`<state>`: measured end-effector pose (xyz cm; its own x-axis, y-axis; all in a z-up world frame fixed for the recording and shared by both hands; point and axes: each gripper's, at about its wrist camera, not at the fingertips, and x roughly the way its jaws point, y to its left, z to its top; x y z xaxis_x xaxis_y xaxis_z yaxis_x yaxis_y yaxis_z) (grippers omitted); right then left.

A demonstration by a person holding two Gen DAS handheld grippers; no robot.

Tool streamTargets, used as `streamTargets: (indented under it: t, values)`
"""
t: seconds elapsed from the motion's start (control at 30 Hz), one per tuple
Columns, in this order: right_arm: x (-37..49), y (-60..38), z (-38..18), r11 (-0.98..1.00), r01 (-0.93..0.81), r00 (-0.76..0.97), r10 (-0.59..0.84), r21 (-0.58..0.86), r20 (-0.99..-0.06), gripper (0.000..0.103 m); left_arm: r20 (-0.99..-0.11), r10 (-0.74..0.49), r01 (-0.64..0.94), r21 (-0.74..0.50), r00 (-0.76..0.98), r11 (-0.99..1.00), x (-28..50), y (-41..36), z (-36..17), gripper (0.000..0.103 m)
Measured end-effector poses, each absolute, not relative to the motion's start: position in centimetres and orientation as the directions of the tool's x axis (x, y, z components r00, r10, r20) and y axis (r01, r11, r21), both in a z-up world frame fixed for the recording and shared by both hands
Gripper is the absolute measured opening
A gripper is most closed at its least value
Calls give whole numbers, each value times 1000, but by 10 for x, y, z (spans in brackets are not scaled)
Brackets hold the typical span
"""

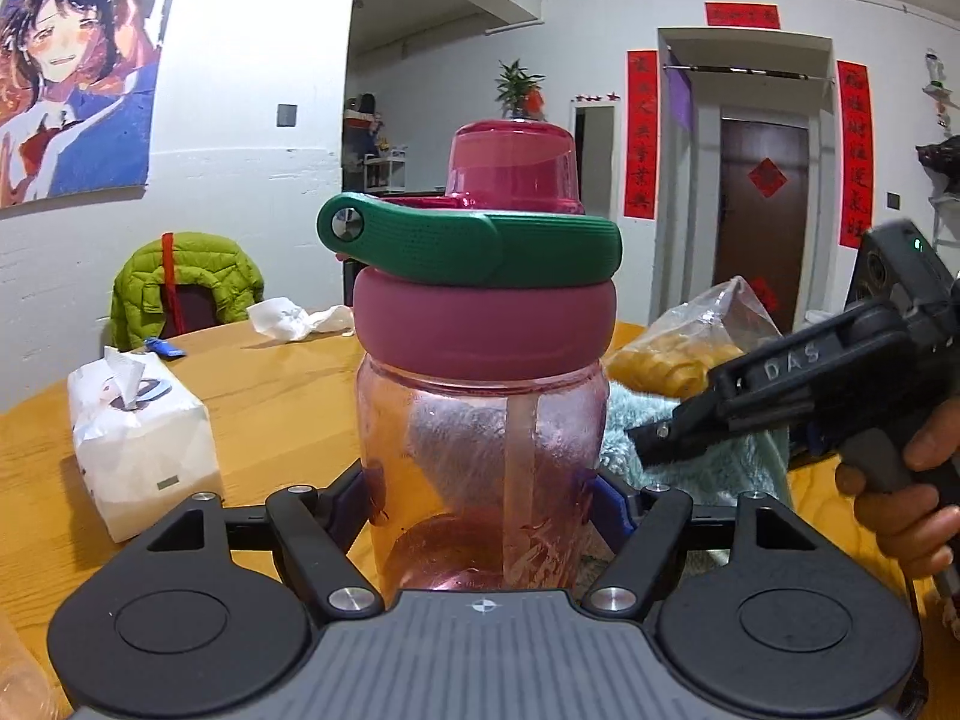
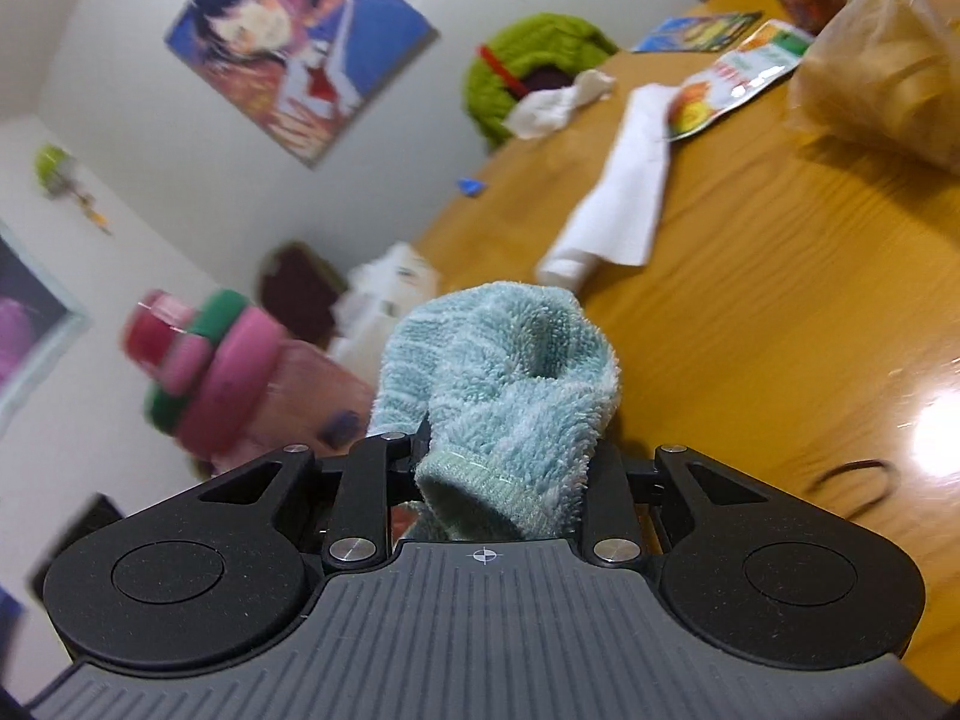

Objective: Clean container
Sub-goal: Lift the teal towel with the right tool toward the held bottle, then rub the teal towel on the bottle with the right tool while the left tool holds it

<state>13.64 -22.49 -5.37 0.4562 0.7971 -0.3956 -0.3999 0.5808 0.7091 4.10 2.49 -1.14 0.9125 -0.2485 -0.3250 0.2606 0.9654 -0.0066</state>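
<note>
A clear pink water bottle (image 1: pixel 480 456) with a pink lid, green carry handle (image 1: pixel 474 240) and inner straw stands upright between my left gripper's (image 1: pixel 480 498) blue-padded fingers, which are shut on its lower body. My right gripper (image 1: pixel 648 444) comes in from the right, shut on a light blue fluffy cloth (image 1: pixel 690 456) pressed against the bottle's far right side. In the right wrist view the cloth (image 2: pixel 504 384) bulges from the right gripper (image 2: pixel 504 468), and the blurred bottle (image 2: pixel 240 378) lies at the left.
A round wooden table (image 1: pixel 282 396) holds a tissue pack (image 1: pixel 138 444), crumpled paper (image 1: pixel 294 315), a plastic bag of yellow food (image 1: pixel 690 342), white paper (image 2: pixel 618 210), snack packets (image 2: pixel 738 78) and a hair band (image 2: pixel 852 483). A green jacket (image 1: pixel 186 282) hangs on a chair.
</note>
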Motion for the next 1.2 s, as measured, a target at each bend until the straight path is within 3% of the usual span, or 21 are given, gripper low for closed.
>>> streamTargets:
  t: [0.07,0.2,0.27,0.37,0.53,0.6,0.67,0.8,0.87,1.0,1.03,1.1,1.2]
  values:
    - [132,-230,-45,521,-442,456,832,730,-318,27,-326,-268,282,-5,906,959,40,23,-11,71]
    - [117,-247,-24,325,-553,435,898,767,-67,27,-326,-305,324,1,895,946,39,20,-11,71]
    - [116,-251,-25,293,-541,444,896,789,-28,28,-325,-315,334,3,892,943,39,19,-12,71]
    - [129,-246,-42,311,-454,423,900,835,-105,28,-325,-318,337,3,891,942,40,20,-13,71]
    - [138,-230,-56,501,-377,412,844,779,-343,28,-330,-316,336,1,889,942,42,23,-12,71]
    - [138,-226,-57,550,-375,411,820,746,-398,28,-359,-283,296,-19,889,955,41,22,-10,78]
    - [132,-225,-51,590,-400,442,795,701,-416,28,-384,-237,245,-29,892,969,36,19,-6,82]
    - [108,-217,-28,713,-482,559,698,509,-447,28,-304,-173,205,75,937,976,19,0,0,83]
    - [102,-214,-21,749,-494,597,662,442,-453,29,-283,-151,187,107,947,977,20,-3,-2,75]
    - [106,-223,-20,735,-480,591,675,479,-442,29,-304,-203,228,48,931,973,31,16,-2,79]
    - [105,-225,-18,730,-481,595,679,486,-430,29,-315,-209,229,29,926,973,34,22,-2,84]
    - [105,-228,-16,722,-486,601,685,493,-412,29,-339,-184,198,8,923,980,34,30,0,89]
    - [107,-228,-15,707,-489,602,698,511,-389,29,-376,-113,141,46,920,989,24,25,5,90]
